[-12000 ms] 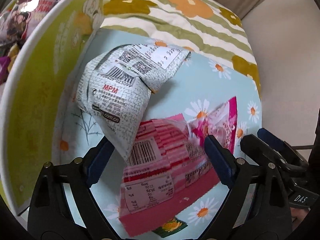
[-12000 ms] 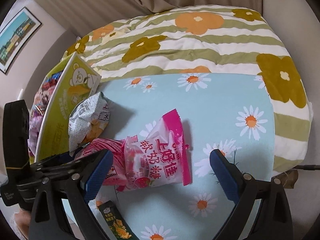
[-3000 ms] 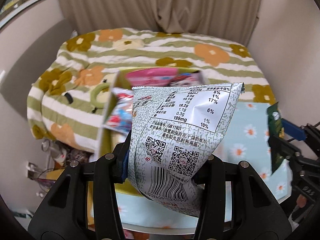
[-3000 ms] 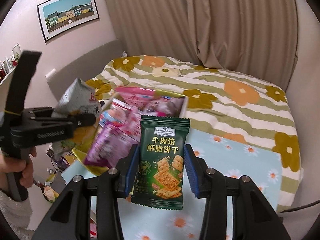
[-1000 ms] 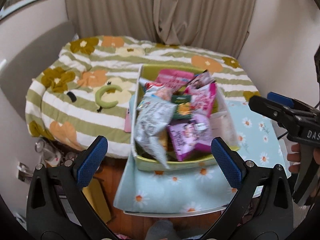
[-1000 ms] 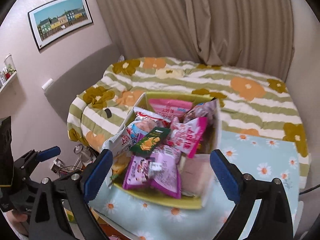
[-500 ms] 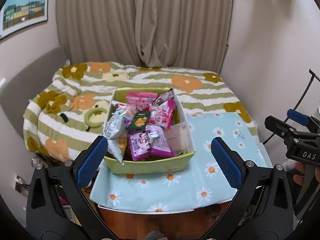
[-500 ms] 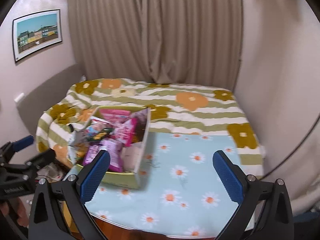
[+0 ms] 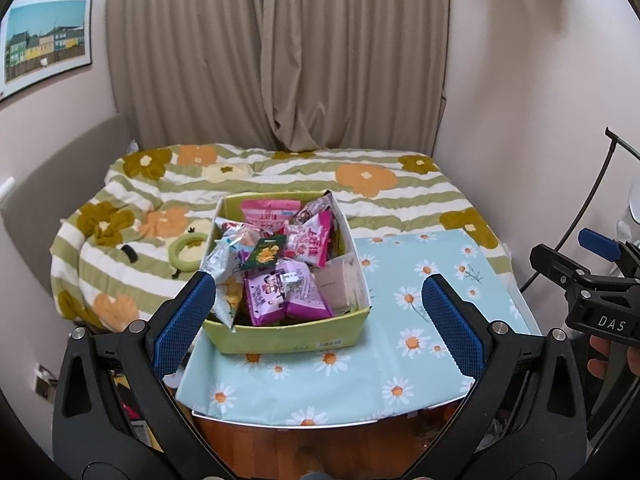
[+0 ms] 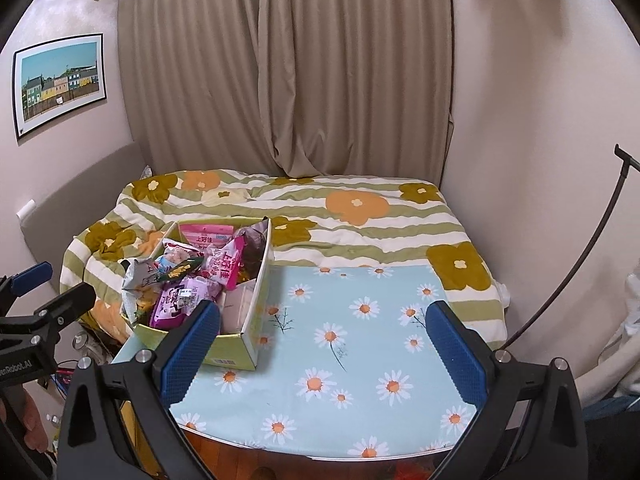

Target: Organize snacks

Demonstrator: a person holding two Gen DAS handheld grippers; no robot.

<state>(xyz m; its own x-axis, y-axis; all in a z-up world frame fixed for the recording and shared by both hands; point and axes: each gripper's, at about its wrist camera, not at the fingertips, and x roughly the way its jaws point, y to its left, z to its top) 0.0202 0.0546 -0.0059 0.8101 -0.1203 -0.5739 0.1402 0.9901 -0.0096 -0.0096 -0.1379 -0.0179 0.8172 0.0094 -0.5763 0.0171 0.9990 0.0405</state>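
Note:
A yellow-green box (image 9: 288,334) (image 10: 230,350) stands on the left part of a low table with a light blue daisy cloth (image 9: 400,356) (image 10: 360,344). Several snack packets fill it: pink ones (image 9: 312,238), a purple one (image 9: 280,292), a grey one (image 9: 220,268) and a small dark green one (image 9: 264,254). My left gripper (image 9: 316,312) is open and holds nothing, held back from the table's near edge. My right gripper (image 10: 320,340) is open too, empty, above the cloth to the right of the box.
Behind the table lies a bed with a green-striped flowered quilt (image 9: 360,188) and a beige curtain (image 9: 280,60). A wall stands close on the right. A black cable (image 10: 572,264) arcs at the right. Bare wooden floor (image 9: 320,448) shows below the table edge.
Both grippers have drawn back and up from the box, which now looks smaller and farther. The right view has swung right over the bare cloth. Both stay open and empty.

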